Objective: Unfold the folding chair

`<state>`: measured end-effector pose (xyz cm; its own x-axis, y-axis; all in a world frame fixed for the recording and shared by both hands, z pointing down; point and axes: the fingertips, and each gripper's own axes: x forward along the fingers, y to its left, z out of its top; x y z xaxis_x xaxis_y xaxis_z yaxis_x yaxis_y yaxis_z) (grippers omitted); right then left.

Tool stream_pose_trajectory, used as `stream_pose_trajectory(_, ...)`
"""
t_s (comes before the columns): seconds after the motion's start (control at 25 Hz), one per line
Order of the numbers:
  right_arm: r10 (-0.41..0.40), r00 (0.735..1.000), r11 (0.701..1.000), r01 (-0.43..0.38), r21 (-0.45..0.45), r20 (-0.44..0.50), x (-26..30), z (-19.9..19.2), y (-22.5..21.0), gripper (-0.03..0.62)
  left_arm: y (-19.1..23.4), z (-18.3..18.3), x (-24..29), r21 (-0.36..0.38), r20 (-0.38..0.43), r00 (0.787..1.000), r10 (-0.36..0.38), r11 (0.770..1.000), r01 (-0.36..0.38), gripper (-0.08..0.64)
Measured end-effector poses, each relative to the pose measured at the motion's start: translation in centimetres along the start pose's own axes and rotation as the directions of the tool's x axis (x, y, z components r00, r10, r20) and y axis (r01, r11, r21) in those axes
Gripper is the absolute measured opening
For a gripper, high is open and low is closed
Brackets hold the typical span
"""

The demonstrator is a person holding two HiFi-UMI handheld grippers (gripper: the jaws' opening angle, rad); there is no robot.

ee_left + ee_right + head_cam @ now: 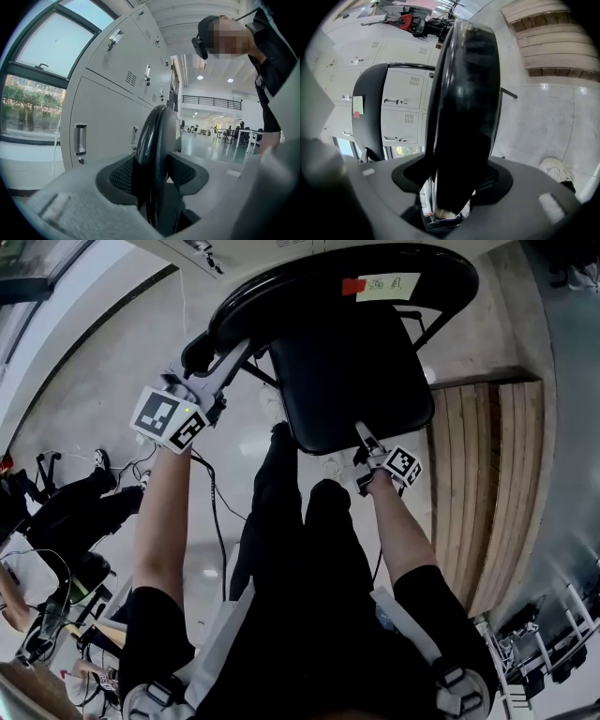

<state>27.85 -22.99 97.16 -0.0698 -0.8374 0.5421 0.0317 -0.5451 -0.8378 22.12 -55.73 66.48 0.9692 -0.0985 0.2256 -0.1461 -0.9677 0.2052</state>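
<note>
A black folding chair (375, 343), with a glossy curved backrest (319, 273) and a smooth padded seat (361, 390), fills the head view's upper centre above a pale polished floor (103, 362). The left tongs (152, 173) clamp the backrest's rounded rim. The right tongs (454, 183) pinch the seat's thick front edge.

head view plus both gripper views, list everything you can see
folding chair: one, black, before the person's legs
paper label: one, pale, top of backrest
red tag: one, red, left of label
lockers: one bank, light grey, behind chair
window: one, dark frame, left of lockers
wooden slats: one panel, brown, floor at head view's right
legs: two, black trousers, below the seat
left gripper: one, grey, shut on backrest rim
right gripper: one, grey, shut on seat edge
</note>
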Motion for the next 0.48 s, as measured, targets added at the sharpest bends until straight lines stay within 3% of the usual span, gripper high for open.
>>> stream_pose_trajectory(0.28, -0.013, 1.000, 1.000, 0.013, -0.002, -0.014, 0.0, -0.3, -0.2, 0.285, 0.5, 0.1, 0.3, 0.003, 0.006, 1.000, 0.010, 1.000, -0.010, 0.199)
stream_pose_trajectory(0.48, -0.179, 0.975, 0.981, 0.166, -0.101, -0.131, -2.5, -1.3, -1.5, 0.316, -0.3, -0.6, 0.3, -0.003, 0.010, 1.000, -0.009, 1.000, 0.009, 0.199)
